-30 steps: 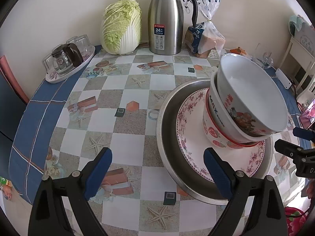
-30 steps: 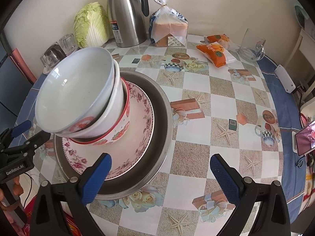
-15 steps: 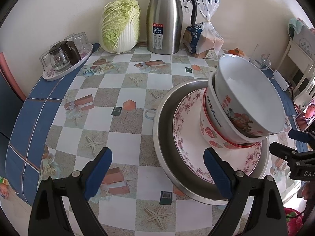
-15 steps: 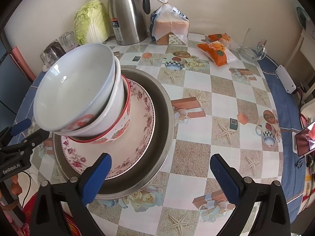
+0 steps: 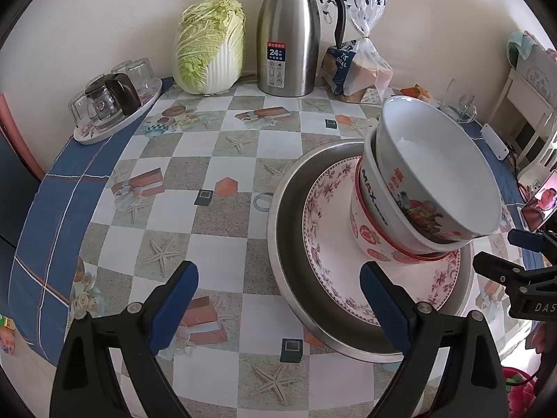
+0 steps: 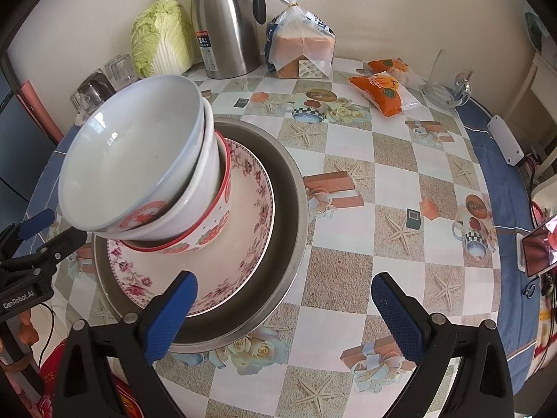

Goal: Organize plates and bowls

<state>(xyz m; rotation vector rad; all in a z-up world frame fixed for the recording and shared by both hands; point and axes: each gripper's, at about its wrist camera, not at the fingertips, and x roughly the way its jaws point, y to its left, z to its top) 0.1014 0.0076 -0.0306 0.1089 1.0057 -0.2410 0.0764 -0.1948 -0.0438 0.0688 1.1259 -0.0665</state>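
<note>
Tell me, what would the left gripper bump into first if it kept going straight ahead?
Probably just the tablecloth: the open left gripper points between the cabbage and thermos, leaving the metal basin rightward.

From your left gripper (image 5: 278, 299), the stacked bowls (image 5: 428, 188) hide the far half of the floral plate (image 5: 334, 244). The two lower bowls show only their rims. Your right gripper (image 5: 522, 261) is cut by the frame's right edge, its jaw gap unreadable there.

Glossy ceramic bowls (image 5: 428, 188), matt metal basin (image 5: 292, 278), shiny steel flask (image 5: 287, 31)
</note>
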